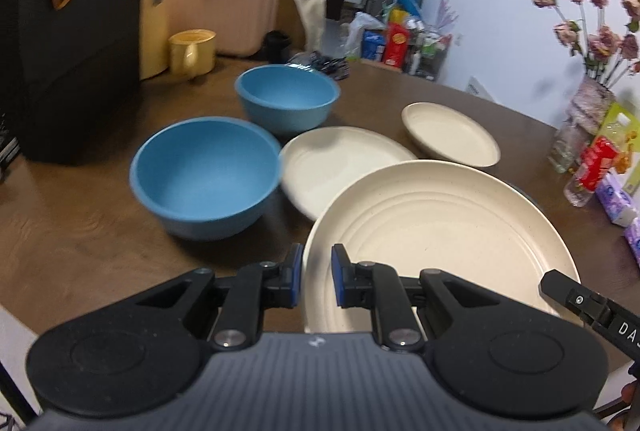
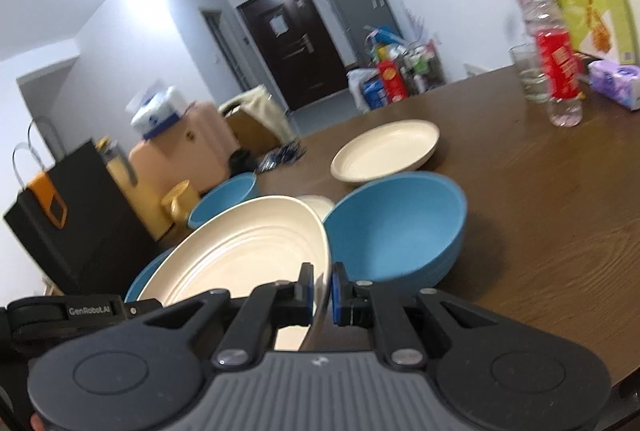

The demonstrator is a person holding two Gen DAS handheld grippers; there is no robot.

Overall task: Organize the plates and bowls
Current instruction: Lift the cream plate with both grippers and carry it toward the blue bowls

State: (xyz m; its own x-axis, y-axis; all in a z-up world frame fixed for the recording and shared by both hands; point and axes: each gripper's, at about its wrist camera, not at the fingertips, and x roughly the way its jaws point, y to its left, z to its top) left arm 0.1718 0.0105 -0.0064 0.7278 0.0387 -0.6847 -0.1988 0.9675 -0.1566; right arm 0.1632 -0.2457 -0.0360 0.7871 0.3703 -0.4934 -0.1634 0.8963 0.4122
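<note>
While both grippers sit at the big cream plate [image 1: 432, 231], only the right gripper [image 2: 321, 291] clearly has it: its two blue pads are pinched on the plate's rim, plate tilted up off the table [image 2: 540, 215]. The left gripper [image 1: 316, 277] is at the plate's opposite edge w/ the rim between its fingers, but there's a visible gap btwn pads and rim, so it looks part-open, not clamped; hard to be sure given the blur.

Other dishes on the brown table: near blue bowl [image 1: 206, 177] left of the held plate, far blue bowl [image 1: 288, 97] behind it, a mid cream plate [image 1: 340, 163] just beside the near bowl and partly hidden by the held plate, and a small cream plate [image 1: 450, 133] farther right, apart from the rest. In the right wrist view a third blue bowl [image 2: 400, 227] sits right of the held plate, upright.

Bkgd: black paper bag [image 1: 72, 39] at left, yellow mug [image 1: 192, 51], vase of dried flowers [image 1: 588, 103], red-label bottle [image 2: 558, 71].
</note>
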